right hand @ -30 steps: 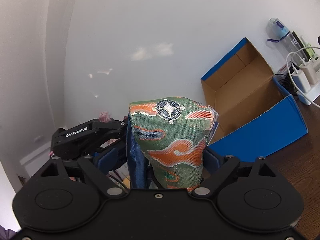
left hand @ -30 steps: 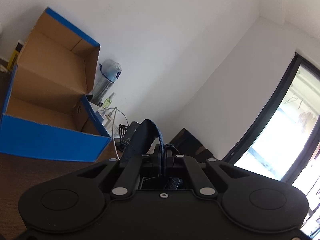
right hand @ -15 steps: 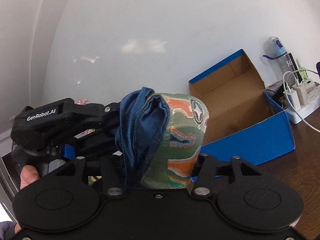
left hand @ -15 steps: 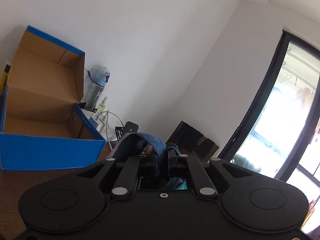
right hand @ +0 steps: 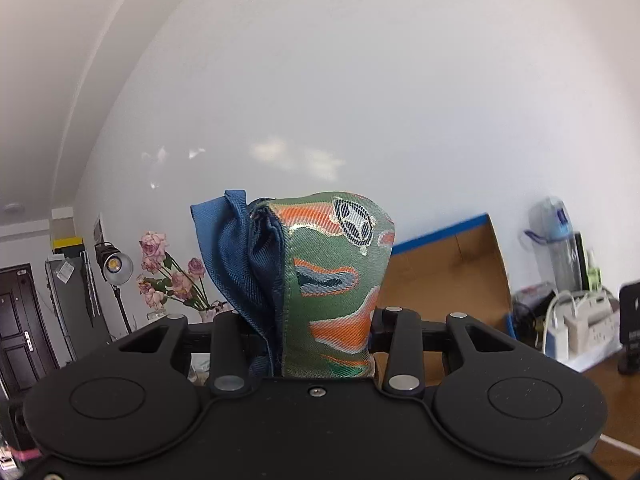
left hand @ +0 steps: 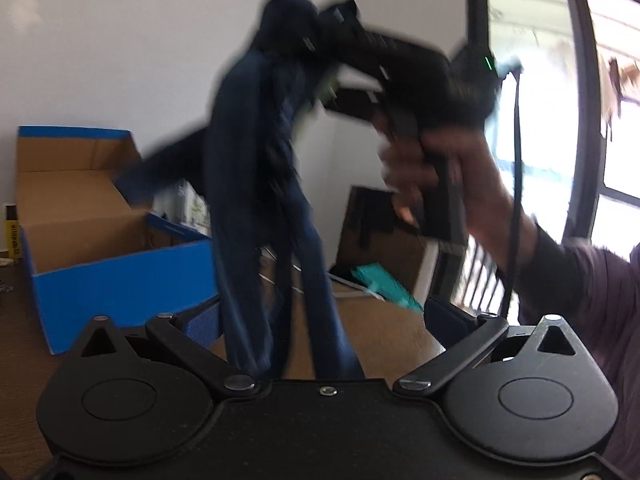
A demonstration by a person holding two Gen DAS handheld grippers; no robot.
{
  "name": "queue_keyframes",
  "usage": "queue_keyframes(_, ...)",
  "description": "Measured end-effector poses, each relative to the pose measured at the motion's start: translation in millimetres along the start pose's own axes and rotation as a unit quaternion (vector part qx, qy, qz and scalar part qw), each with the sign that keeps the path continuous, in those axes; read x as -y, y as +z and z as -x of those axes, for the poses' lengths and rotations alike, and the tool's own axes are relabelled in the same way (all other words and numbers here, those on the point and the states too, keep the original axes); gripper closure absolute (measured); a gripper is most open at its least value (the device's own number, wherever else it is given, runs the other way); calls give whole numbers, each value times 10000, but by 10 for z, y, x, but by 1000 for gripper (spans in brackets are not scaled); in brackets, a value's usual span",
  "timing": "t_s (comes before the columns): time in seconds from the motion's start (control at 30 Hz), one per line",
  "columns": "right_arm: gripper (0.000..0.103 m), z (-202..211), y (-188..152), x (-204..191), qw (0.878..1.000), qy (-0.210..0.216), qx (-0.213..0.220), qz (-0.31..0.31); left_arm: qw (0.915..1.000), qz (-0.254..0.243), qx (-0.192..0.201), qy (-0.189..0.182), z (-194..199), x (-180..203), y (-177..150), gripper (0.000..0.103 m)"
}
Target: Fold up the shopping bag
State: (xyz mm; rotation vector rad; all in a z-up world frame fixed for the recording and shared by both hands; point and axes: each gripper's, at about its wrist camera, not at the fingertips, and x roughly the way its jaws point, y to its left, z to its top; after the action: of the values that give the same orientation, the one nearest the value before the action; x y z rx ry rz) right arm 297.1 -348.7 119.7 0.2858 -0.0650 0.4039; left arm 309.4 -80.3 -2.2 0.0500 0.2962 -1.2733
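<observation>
The shopping bag is dark blue cloth with a green and orange patterned side. In the right wrist view my right gripper (right hand: pixel 316 328) is shut on a bunched corner of the bag (right hand: pixel 332 280), which sticks up between the fingers. In the left wrist view the bag (left hand: pixel 260 184) hangs blurred from the right gripper (left hand: pixel 320 56), held high by a hand. Its two blue straps drop down between the spread fingers of my left gripper (left hand: pixel 320 320), which is open and grips nothing.
An open blue cardboard box (left hand: pixel 100 256) stands on the brown table (left hand: pixel 384 332), also in the right wrist view (right hand: pixel 448 276). A water bottle (right hand: pixel 560 244), a power strip with chargers (right hand: pixel 580 324) and a vase of pink flowers (right hand: pixel 168 280) stand behind. A window is at the right (left hand: pixel 560 120).
My left gripper has opened and let go of the bag. It has dropped back and turned toward the right gripper, which has lifted the bag high. The left gripper has left the right wrist view.
</observation>
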Motion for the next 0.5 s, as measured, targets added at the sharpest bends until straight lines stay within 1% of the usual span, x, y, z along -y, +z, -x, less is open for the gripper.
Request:
queue_keyframes(0.03, 62, 21, 32, -37, 10000, 11, 29, 47, 9998, 104, -81, -130, -57, 3, -16, 0)
queue_keyframes(0.07, 62, 35, 127, -93, 9998, 57, 102, 152, 9993, 219, -162, -256, -111, 0, -27, 3)
queue_keyframes(0.1, 62, 57, 210, -156, 9994, 117, 144, 282, 9982, 374, -250, -386, -147, -26, -25, 12)
queue_keyframes(0.13, 62, 79, 293, -219, 9988, 179, 184, 413, 9967, 424, -345, -594, -165, -55, -8, 59)
queue_keyframes(0.17, 62, 108, 331, -270, 9980, 178, 221, 570, 9958, 441, -432, -681, -176, -78, 9, 100)
queue_keyframes(0.23, 62, 172, 395, -361, 9950, 91, 273, 952, 9954, 647, -546, -439, -139, -176, 78, 100)
queue_keyframes(0.3, 61, 222, 399, -379, 9922, -54, 236, 1225, 9963, 650, -295, -480, -4, -224, 148, 101)
queue_keyframes(0.4, 61, 282, 342, -368, 9888, -250, 136, 1468, 9944, 770, 387, -609, 257, -305, 348, 101)
queue_keyframes(0.47, 61, 319, 238, -348, 9853, -398, -20, 1662, 9906, 781, 880, -698, 382, -328, 525, 100)
queue_keyframes(0.5, 61, 327, 198, -339, 9851, -412, -77, 1667, 9890, 766, 1065, -690, 405, -326, 590, 100)
